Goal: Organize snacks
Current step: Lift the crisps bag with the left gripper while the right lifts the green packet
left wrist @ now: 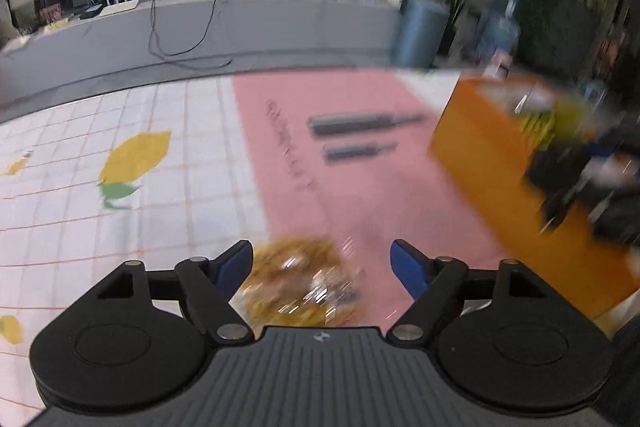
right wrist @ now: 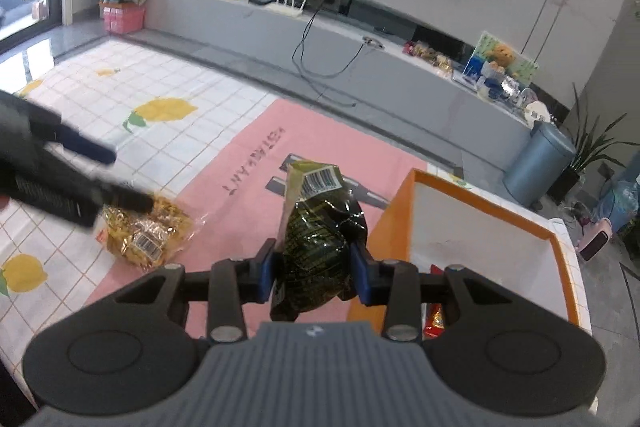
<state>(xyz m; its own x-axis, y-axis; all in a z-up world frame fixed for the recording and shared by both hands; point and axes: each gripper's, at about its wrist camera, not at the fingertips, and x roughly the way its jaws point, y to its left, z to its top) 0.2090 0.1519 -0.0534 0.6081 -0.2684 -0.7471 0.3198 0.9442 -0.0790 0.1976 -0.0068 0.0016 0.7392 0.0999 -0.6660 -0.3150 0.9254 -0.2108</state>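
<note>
Left hand-held gripper (left wrist: 322, 267) in its own view: blue pads spread wide apart, nothing pinched. A gold snack bag (left wrist: 298, 285) lies right between the pads on the pink mat (left wrist: 360, 167), but they aren't touching it. The mat lies on a white tablecloth (left wrist: 80, 227) with lemon prints, which is to its left. Off to the right is an orange box (left wrist: 480, 163), and the stuff around it is too blurred to make out.

Right wrist view: the right hand-held gripper (right wrist: 314, 269) is clamped on a dark green bag (right wrist: 320, 239), both pads pressing its sides, barcode end sticking up and away. It hangs over the mat, just left of the orange box's near wall. The box is white inside, and a red wrapper (right wrist: 434, 319) shows in its near corner, half hidden behind the gripper. The gold bag sits on the mat to the left, barcode up, with the left gripper's open fingers (right wrist: 92, 151) reaching in above it. Far side there's a grey TV bench (right wrist: 360, 75).
</note>
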